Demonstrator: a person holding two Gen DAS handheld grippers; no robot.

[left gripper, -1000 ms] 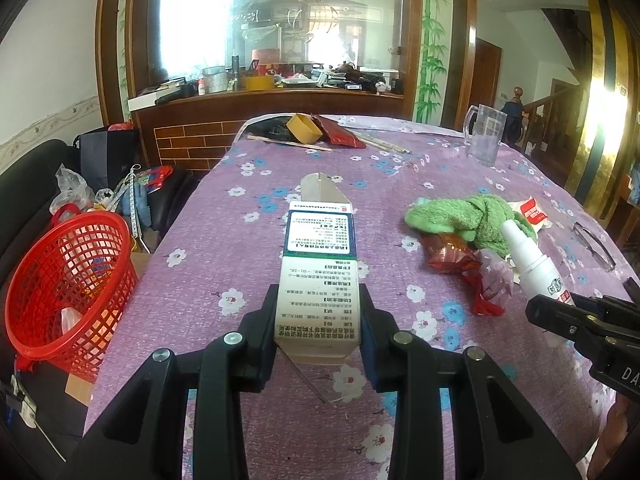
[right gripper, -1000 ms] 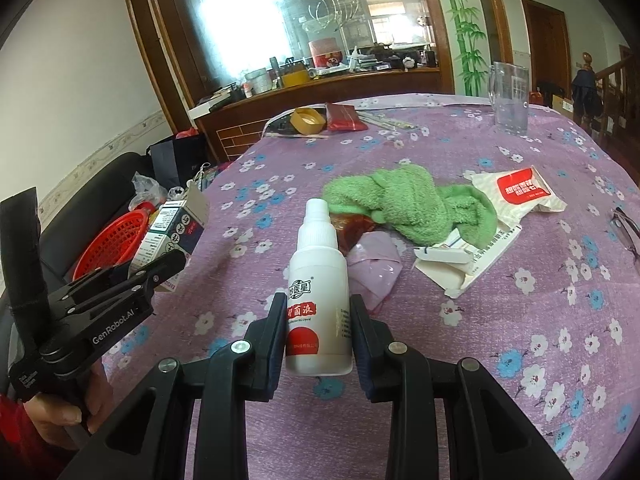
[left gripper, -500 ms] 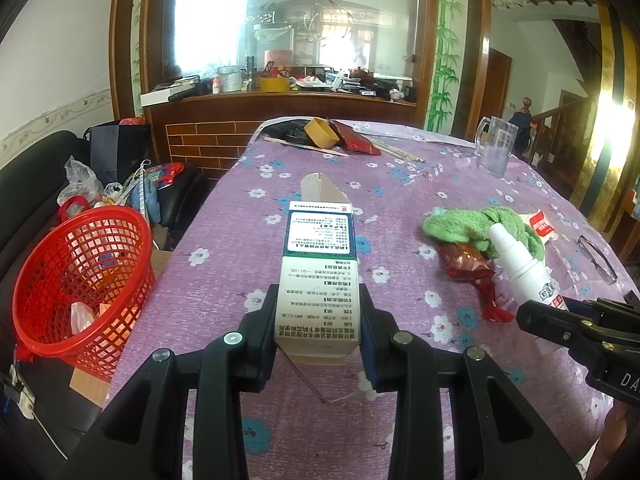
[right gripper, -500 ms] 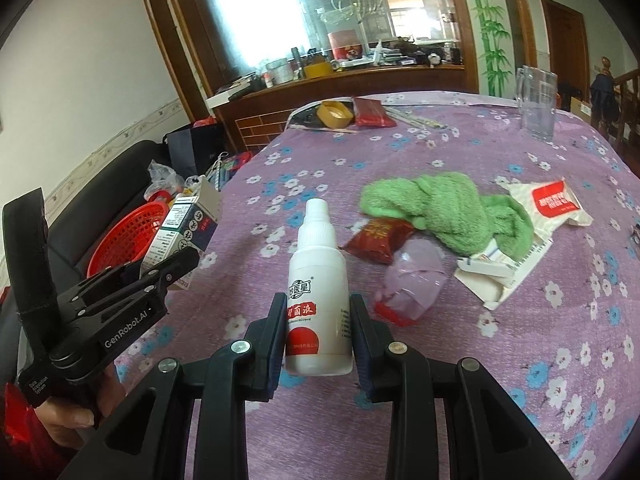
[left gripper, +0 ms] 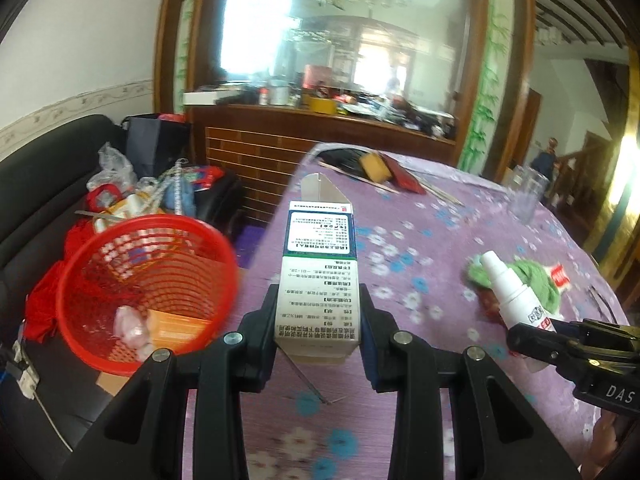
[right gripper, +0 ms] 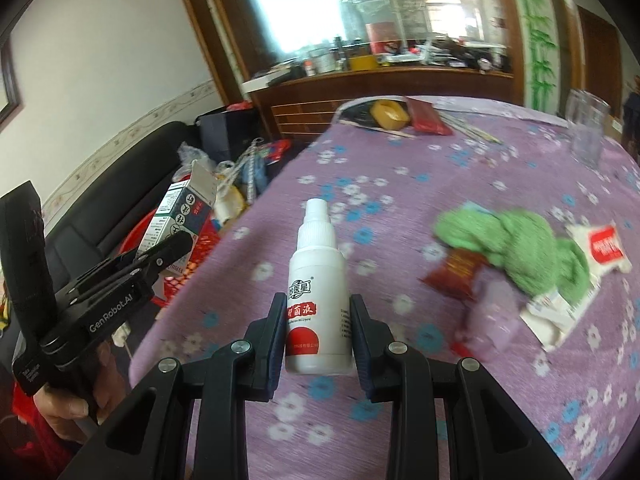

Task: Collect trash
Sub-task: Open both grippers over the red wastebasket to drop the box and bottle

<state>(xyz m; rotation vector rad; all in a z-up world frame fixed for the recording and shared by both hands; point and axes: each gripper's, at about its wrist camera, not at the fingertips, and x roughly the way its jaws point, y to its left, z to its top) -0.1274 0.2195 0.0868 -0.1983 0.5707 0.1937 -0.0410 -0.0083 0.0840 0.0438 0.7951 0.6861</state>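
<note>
At nine o'clock of the left wrist view a red basket (left gripper: 148, 288) stood off the table's (left gripper: 420, 248) edge, with scraps lying in its bottom. At the centre, the left tool (left gripper: 318, 320) was clamped on an upright printed carton (left gripper: 318, 280) with its top flap open. At three o'clock the right tool (right gripper: 318, 334) gripped a white spray bottle (right gripper: 318, 300) by its lower body. Beyond it, at two o'clock in the right view, a green cloth (right gripper: 520, 240) lay on the table among wrappers.
</note>
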